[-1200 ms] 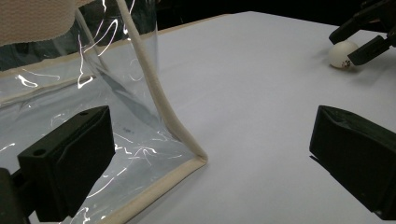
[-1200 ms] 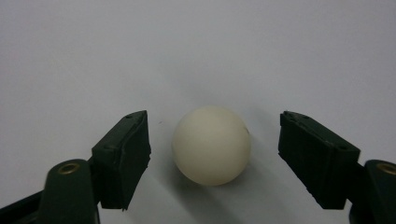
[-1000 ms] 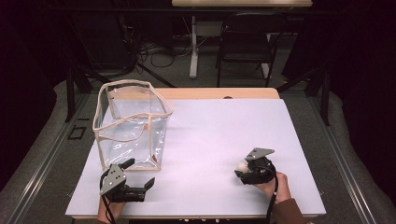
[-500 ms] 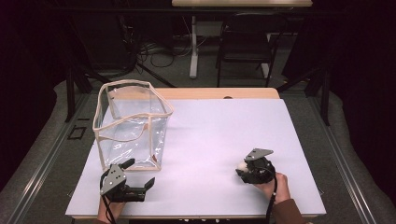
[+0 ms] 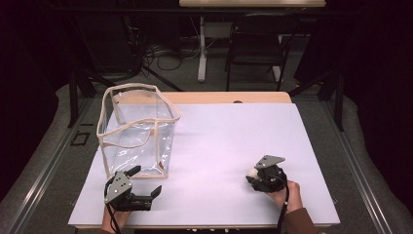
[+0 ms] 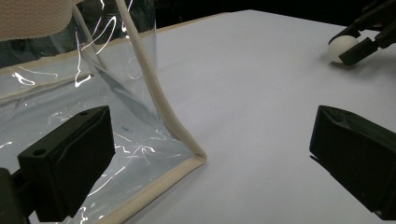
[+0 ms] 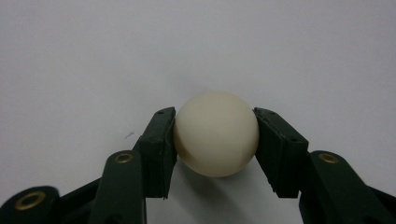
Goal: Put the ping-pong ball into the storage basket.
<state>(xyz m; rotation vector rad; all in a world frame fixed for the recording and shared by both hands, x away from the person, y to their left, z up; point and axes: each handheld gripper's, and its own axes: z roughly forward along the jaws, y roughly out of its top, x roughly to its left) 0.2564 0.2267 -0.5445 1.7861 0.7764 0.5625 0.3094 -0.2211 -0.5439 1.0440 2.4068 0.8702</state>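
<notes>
A clear plastic bag with cream trim stands open on the left of the white table. My left gripper is open just in front of the bag's near corner. In the left gripper view, that corner lies between the wide-apart jaws, untouched. My right gripper sits at the front right, shut on a small white ball. The right gripper view shows both fingers pressed against the ball, low over the tabletop. The ball also appears far off in the left gripper view.
A wooden strip runs along the table's far edge. Behind it stand a chair and a table leg among floor cables. Bare white surface lies between the bag and the right gripper.
</notes>
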